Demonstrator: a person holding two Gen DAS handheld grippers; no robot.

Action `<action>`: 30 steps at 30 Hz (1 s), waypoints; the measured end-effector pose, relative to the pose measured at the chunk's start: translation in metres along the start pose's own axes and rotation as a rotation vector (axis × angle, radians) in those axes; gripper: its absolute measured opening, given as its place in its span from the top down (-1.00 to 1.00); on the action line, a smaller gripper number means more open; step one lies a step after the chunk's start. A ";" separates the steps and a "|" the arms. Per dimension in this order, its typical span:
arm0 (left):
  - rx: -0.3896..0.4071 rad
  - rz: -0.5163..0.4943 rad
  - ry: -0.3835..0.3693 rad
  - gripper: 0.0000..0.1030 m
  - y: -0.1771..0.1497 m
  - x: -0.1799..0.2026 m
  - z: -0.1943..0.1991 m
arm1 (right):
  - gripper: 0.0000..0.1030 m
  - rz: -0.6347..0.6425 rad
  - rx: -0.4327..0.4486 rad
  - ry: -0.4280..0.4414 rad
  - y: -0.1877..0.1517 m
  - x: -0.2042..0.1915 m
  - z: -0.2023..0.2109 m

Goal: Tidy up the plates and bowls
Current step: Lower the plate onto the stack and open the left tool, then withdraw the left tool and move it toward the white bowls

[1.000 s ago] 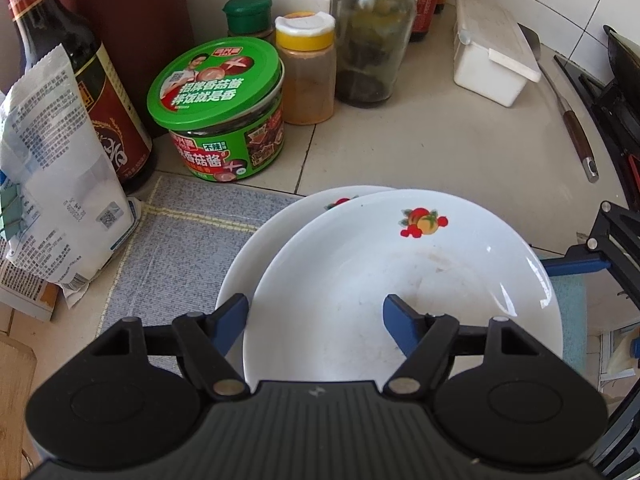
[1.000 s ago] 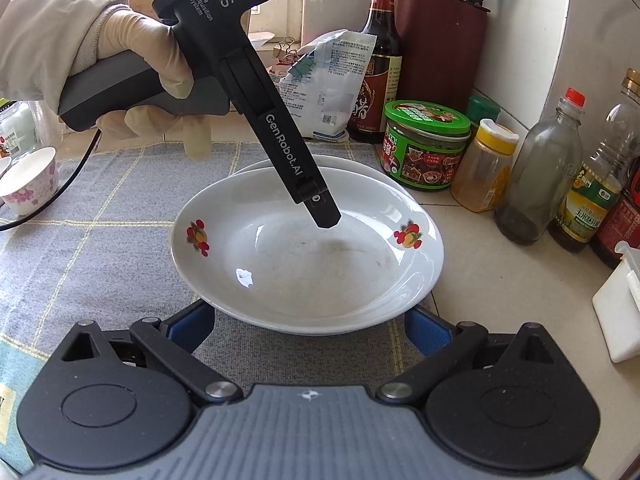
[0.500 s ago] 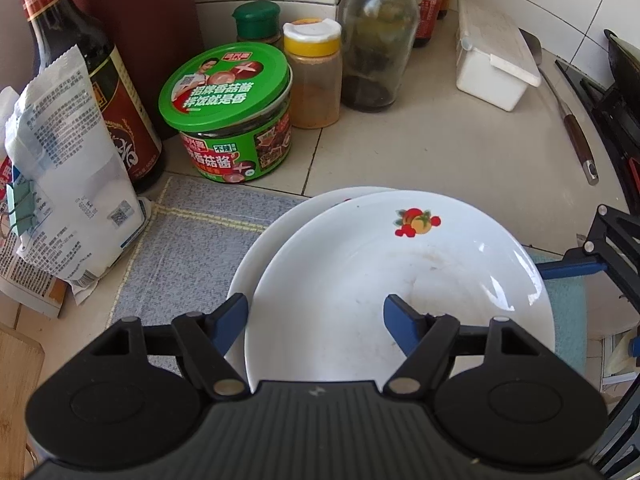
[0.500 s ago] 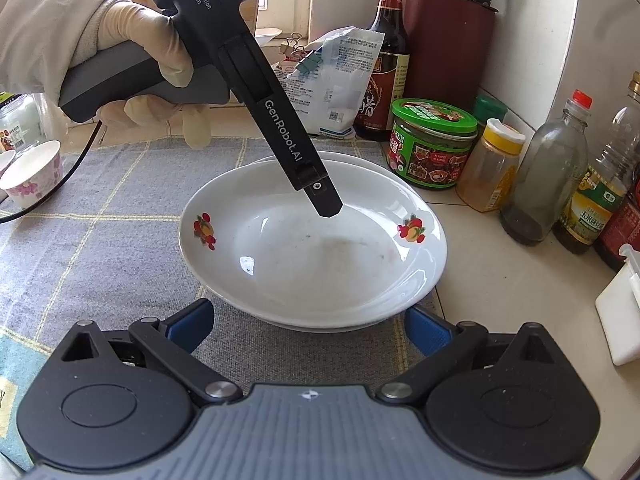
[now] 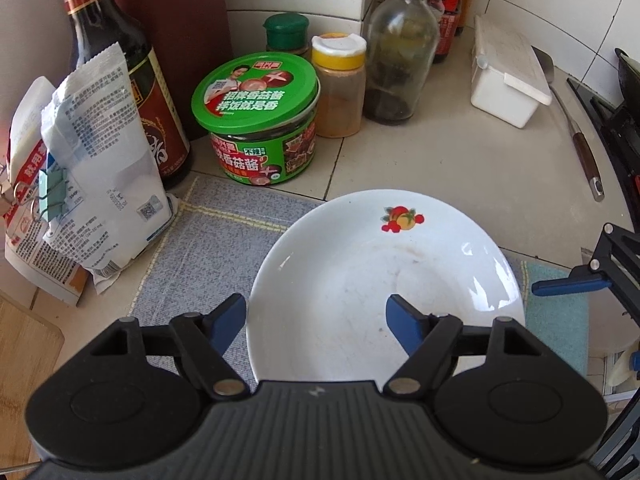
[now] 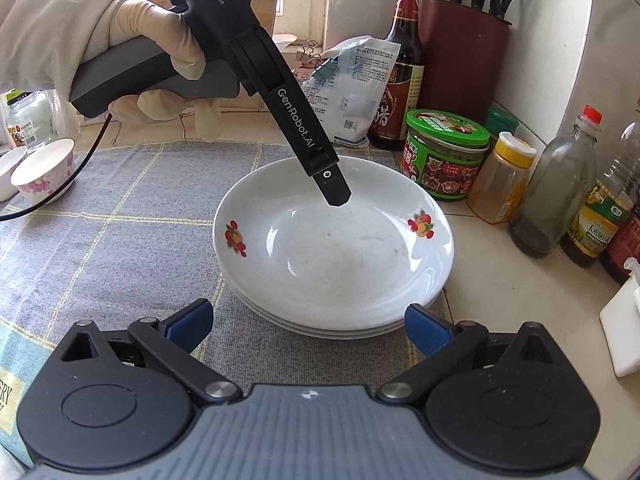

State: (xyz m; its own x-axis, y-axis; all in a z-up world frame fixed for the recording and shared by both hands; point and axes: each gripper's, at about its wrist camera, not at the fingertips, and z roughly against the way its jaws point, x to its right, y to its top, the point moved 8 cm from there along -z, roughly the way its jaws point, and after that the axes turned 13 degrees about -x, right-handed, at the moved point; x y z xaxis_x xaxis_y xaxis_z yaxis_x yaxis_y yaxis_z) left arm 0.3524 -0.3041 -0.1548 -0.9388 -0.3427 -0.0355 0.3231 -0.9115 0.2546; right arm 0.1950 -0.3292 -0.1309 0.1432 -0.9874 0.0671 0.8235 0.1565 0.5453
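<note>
— Where did we see the plates (image 6: pixel 332 264)?
— Stacked on the grey cloth (image 6: pixel 120 216), beside the green jar (image 6: pixel 446 152).
— And our tongs?
— The left gripper (image 5: pixel 316 320) had just been opening, straddling the rim without pressing; the right gripper (image 6: pixel 308 326) stood wide, empty.

1. Left hand-held gripper (image 6: pixel 336 196), seen from the right wrist: white "DAS" with small "Data Acquisition System" on its head, "GenRobot.AI" down its arm.
2. Green jar lid (image 5: pixel 256 94): Chinese "招牌香菇酱 / 拌饭就是香".
3. Green jar label (image 5: pixel 260 158): "香菇酱", small tag "不辣".
4. Oil bottle label (image 6: pixel 604 222): Chinese text, too small to read surely.
5. White pouch (image 5: pixel 100 164): fine print and QR code, unreadable.
6. Mat corner (image 6: pixel 8 394): letters "RY", cut off.
</note>
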 end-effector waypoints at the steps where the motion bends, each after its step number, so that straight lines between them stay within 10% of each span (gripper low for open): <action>1: 0.010 0.003 0.020 -0.61 -0.001 0.000 0.002 | -1.00 0.000 0.004 0.004 0.001 -0.001 0.001; 18: 0.314 0.143 0.200 -0.84 -0.048 0.042 0.103 | -1.00 -0.020 0.012 0.055 0.011 0.009 0.014; 30: 0.407 0.396 0.381 -0.90 -0.145 0.086 0.149 | -1.00 0.092 0.063 0.146 0.030 -0.019 0.016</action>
State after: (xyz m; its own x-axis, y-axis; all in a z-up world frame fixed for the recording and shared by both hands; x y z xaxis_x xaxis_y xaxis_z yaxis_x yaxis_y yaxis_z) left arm 0.2073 -0.1676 -0.0505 -0.6272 -0.7568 -0.1840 0.4928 -0.5685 0.6588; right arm 0.2084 -0.3066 -0.1021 0.2985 -0.9544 -0.0005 0.7679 0.2399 0.5939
